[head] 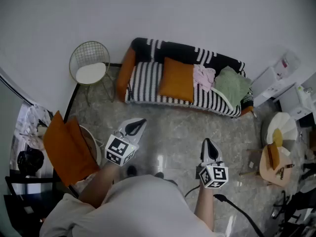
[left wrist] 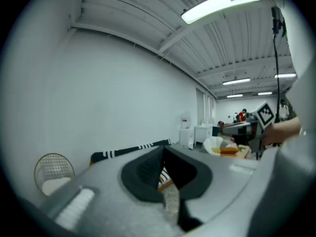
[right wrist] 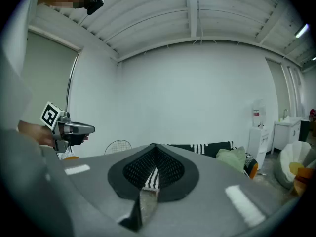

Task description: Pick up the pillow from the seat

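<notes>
Markings: the cubes on the left gripper (head: 137, 126) and right gripper (head: 208, 146) bear black-and-white square markers. The red label on the dispenser (right wrist: 256, 113) is too small to read.
Sofa (head: 144, 77): black-and-white striped. Its seat holds the pillow, a pink cloth (head: 203, 76) and a green cloth (head: 232, 85).
Pillow (head: 177, 79): orange, mid-seat, just beside the pink cloth and well apart from both grippers.
Left gripper: jaws pressed together, nothing between them.
Right gripper: jaws pressed together, nothing between them.
Head view only: wire chair (head: 90, 63) and orange cushions (head: 66, 147) at left.
Gripper views only: ceiling lamps (left wrist: 217, 6) and the dispenser. Each view shows the other gripper.
</notes>
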### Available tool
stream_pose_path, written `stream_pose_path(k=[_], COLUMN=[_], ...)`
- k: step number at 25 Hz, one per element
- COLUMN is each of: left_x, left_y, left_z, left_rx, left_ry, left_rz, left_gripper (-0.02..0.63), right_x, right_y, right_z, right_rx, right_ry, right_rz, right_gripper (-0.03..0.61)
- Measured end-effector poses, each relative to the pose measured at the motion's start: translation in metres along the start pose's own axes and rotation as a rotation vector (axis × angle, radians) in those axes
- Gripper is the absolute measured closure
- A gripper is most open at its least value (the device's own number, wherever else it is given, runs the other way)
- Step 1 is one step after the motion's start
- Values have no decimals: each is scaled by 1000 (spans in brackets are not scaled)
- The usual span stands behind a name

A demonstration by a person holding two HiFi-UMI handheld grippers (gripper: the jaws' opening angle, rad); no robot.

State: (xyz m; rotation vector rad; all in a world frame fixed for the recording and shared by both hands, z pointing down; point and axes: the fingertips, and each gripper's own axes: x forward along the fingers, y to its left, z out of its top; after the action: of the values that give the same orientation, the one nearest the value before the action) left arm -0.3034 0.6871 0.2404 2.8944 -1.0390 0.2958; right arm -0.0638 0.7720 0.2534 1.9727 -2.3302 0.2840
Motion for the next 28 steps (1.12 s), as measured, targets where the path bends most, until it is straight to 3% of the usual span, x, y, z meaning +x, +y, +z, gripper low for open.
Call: stream_pose_path(k=[16,28], left_x=[14,35], left_y=[-18,-55], left_z=[0,-10], left_rx=[-7,-27], left_ry=[9,35], left_rz=[0,44], left_gripper=[614,615], right_x=[-5,-22], right_y=[-17,-56], right_z=[3,-23], right_rx=[18,-5], right_ry=[-9,53], right_rz=[17,58], right_gripper=[572,572])
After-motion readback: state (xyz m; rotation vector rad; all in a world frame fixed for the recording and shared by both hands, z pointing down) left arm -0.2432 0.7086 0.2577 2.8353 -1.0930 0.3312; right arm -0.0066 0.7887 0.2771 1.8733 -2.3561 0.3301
